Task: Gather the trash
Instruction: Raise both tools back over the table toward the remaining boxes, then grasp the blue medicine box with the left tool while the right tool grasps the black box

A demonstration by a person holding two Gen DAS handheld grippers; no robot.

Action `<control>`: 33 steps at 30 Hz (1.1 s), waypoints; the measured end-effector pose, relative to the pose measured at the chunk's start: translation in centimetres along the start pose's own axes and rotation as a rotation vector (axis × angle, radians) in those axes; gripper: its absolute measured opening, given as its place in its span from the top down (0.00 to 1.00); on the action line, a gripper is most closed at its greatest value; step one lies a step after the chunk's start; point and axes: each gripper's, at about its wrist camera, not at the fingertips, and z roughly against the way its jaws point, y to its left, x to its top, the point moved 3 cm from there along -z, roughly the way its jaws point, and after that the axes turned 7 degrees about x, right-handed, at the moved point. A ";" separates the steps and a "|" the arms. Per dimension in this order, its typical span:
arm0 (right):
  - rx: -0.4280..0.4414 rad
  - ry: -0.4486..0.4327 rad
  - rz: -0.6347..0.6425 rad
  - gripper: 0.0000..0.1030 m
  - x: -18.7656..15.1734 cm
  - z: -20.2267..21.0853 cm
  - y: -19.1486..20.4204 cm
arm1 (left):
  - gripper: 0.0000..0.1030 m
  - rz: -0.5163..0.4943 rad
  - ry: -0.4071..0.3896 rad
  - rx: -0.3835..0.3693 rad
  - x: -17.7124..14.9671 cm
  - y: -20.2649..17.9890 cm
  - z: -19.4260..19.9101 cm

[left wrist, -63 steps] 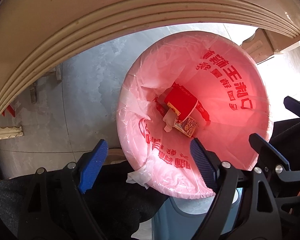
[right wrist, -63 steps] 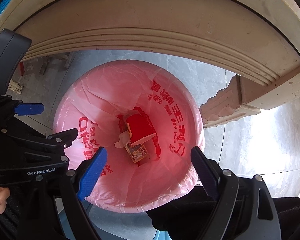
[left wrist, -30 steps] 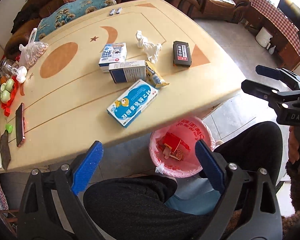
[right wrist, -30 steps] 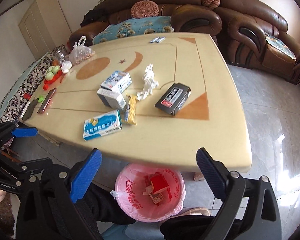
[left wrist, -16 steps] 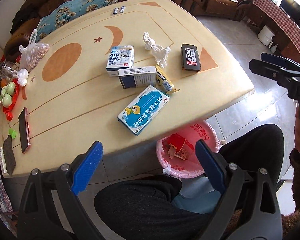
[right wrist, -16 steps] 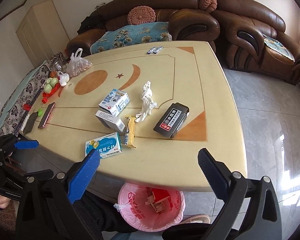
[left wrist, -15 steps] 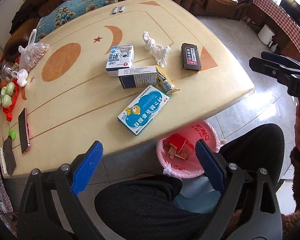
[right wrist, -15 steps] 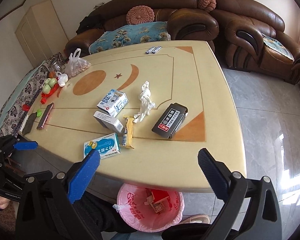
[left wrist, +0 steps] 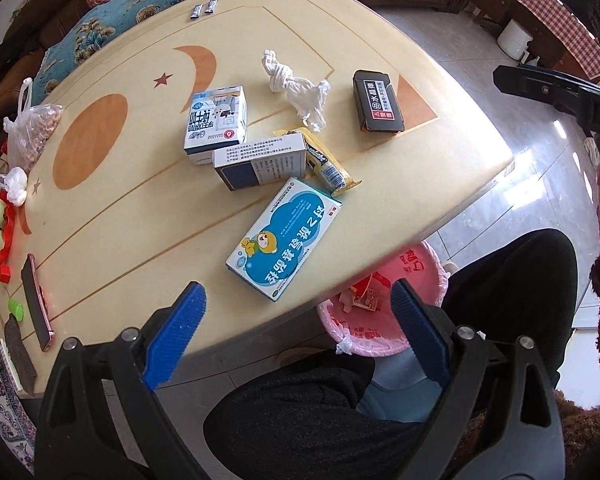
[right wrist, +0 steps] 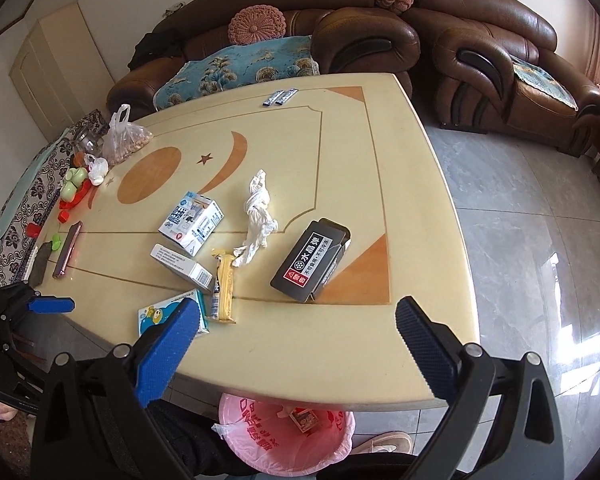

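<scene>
On the cream table (left wrist: 112,216) (right wrist: 340,328) lie a blue medicine box (left wrist: 286,238) (right wrist: 156,314), a white-and-navy box (left wrist: 260,162) (right wrist: 182,266), a milk carton (left wrist: 216,124) (right wrist: 191,218), a yellow snack wrapper (left wrist: 328,162) (right wrist: 225,286), a crumpled white tissue (left wrist: 300,92) (right wrist: 256,220) and a black box (left wrist: 377,102) (right wrist: 314,262). A pink-lined trash bin (left wrist: 384,308) (right wrist: 286,436) with red rubbish stands under the near table edge. My left gripper (left wrist: 296,328) is open and empty, just short of the blue box. My right gripper (right wrist: 296,344) is open and empty over the near edge.
A phone (left wrist: 36,308) (right wrist: 68,250), green and red small items (right wrist: 74,186) and a plastic bag (left wrist: 30,132) (right wrist: 124,138) sit at the table's left. Two sachets (right wrist: 280,97) lie at the far edge. Brown sofas (right wrist: 380,32) stand behind. The person's dark-clad legs (left wrist: 500,292) are beside the bin.
Both grippers rose from over the bin to above the table and have since moved forward; the boxes now look closer. Both stay open and empty.
</scene>
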 end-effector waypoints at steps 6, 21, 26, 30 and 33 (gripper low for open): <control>-0.002 0.030 -0.014 0.07 0.6 -2.2 -0.7 | 0.11 -0.059 0.027 0.008 0.5 -0.7 -2.3; -0.014 0.108 -0.048 0.07 1.5 -7.9 -2.2 | 0.11 -0.079 0.115 0.033 2.4 0.1 -9.2; -0.012 0.140 -0.051 0.07 1.6 -10.1 -2.4 | 0.11 -0.088 0.130 0.038 2.8 0.2 -10.5; -0.028 0.159 -0.052 0.07 1.7 -11.9 -2.7 | 0.11 -0.104 0.131 0.038 3.0 0.1 -11.3; -0.022 0.177 -0.061 0.07 1.7 -13.2 -2.7 | 0.11 -0.109 0.138 0.039 3.2 0.1 -12.0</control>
